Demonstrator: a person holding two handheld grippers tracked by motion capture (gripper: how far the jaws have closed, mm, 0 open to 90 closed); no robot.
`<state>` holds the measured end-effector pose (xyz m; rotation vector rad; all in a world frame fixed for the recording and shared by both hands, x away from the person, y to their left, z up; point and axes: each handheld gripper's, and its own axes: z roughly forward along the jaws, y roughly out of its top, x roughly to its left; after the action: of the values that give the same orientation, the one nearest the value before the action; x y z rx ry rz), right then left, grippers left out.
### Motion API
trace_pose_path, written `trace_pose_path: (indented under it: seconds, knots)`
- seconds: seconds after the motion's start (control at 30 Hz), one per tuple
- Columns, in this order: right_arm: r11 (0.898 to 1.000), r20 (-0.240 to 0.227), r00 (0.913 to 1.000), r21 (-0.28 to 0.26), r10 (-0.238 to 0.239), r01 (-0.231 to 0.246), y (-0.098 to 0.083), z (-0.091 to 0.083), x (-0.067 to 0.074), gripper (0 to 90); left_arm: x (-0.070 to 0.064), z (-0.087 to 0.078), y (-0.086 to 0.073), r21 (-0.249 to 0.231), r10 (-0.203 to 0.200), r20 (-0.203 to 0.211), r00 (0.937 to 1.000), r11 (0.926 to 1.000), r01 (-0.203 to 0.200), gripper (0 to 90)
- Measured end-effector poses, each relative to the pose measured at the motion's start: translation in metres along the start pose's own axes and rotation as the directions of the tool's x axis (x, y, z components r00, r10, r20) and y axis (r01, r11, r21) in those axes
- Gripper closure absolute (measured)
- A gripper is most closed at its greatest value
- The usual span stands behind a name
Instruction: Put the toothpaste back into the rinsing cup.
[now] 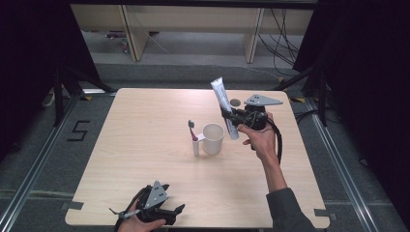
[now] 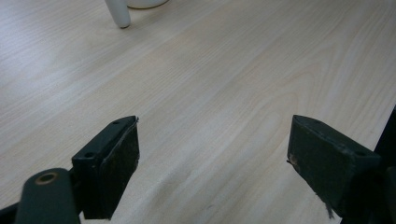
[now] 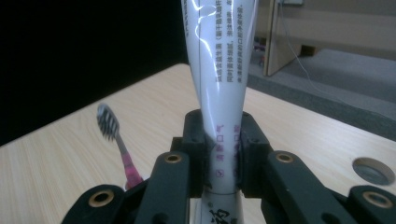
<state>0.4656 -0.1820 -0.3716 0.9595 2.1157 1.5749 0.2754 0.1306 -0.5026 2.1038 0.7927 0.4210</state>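
Note:
My right gripper [image 1: 231,117] is shut on a white toothpaste tube [image 1: 224,104], held nearly upright above the table just right of a white cup [image 1: 213,137]. In the right gripper view the tube [image 3: 218,88] rises between the jaws, pinched at its lower part. A pink-handled toothbrush [image 1: 193,131] stands in a white holder on the cup's left side; its bristled head [image 3: 107,122] sits left of the jaws. My left gripper [image 1: 167,211] rests at the near table edge, open, with bare wood between its pads [image 2: 119,161].
The light wooden table [image 1: 145,159] has a round hole [image 1: 235,102] near its far edge, behind the tube. Black curtains flank both sides. Shelving legs and cables stand on the floor beyond the table.

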Motion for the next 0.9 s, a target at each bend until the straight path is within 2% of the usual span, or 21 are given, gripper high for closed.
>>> trace_pose_path:
  seconds: [0.07,0.13,0.27,0.37,0.53,0.57,0.67,0.7,0.73,0.77,0.8,0.83,0.9]
  knots:
    - [1.0,-0.003,0.9998,-0.015,0.019,-0.019,0.001,0.004,0.002,77.4,0.001,-0.001,0.0,0.007,0.008,-0.002,1.0,0.9999,-0.008,16.4]
    - [1.0,-0.005,0.9999,-0.02,0.015,-0.015,0.001,0.008,0.002,77.4,0.001,-0.001,0.0,0.011,0.009,0.0,1.0,0.9999,-0.009,16.4]
    - [0.999,-0.01,0.9996,-0.038,0.027,-0.027,-0.001,0.019,0.001,77.4,-0.001,0.001,0.0,-0.014,-0.018,0.012,0.9998,0.9997,0.018,16.4]
    - [0.998,-0.018,0.9989,-0.05,0.043,-0.044,-0.002,0.024,0.001,77.4,0.001,-0.001,0.0,0.011,0.007,0.001,1.0,0.9999,-0.007,16.4]
    - [0.997,-0.013,0.9989,-0.056,0.045,-0.046,-0.005,0.035,0.002,77.4,-0.001,0.0,0.0,0.004,-0.002,0.005,1.0,1.0,0.002,16.4]
    - [0.996,-0.012,0.9977,-0.057,0.066,-0.067,-0.006,0.037,0.003,77.4,0.0,0.0,0.0,0.004,-0.001,0.005,1.0,1.0,0.001,16.4]
    - [0.996,-0.024,0.9986,-0.07,0.048,-0.049,-0.008,0.043,0.002,77.4,0.0,0.001,0.0,-0.005,-0.001,0.005,1.0,1.0,0.001,16.4]
    - [0.996,-0.012,0.9986,-0.07,0.052,-0.053,-0.009,0.045,0.003,77.4,0.001,-0.001,0.0,0.013,0.009,0.005,0.9999,0.9999,-0.009,16.4]
    - [0.996,-0.017,0.9979,-0.061,0.063,-0.064,-0.01,0.047,0.004,77.4,0.001,-0.001,0.0,0.012,0.007,0.005,1.0,0.9999,-0.007,16.4]
    - [0.996,-0.018,0.9985,-0.068,0.053,-0.054,-0.011,0.048,0.004,77.3,0.0,0.0,0.0,0.003,-0.003,0.006,1.0,1.0,0.003,16.4]
    - [0.995,-0.011,0.9971,-0.058,0.076,-0.076,-0.011,0.05,0.005,77.3,-0.001,0.0,0.0,0.004,-0.002,0.007,1.0,1.0,0.002,16.4]
    - [0.996,-0.009,0.9979,-0.063,0.065,-0.065,-0.013,0.052,0.005,77.3,-0.002,0.0,0.0,-0.006,-0.015,0.014,0.9998,0.9999,0.015,16.4]
    - [0.995,-0.015,0.997,-0.065,0.076,-0.077,-0.016,0.055,0.006,77.3,-0.002,0.0,0.0,-0.005,-0.015,0.014,0.9998,0.9999,0.015,16.4]
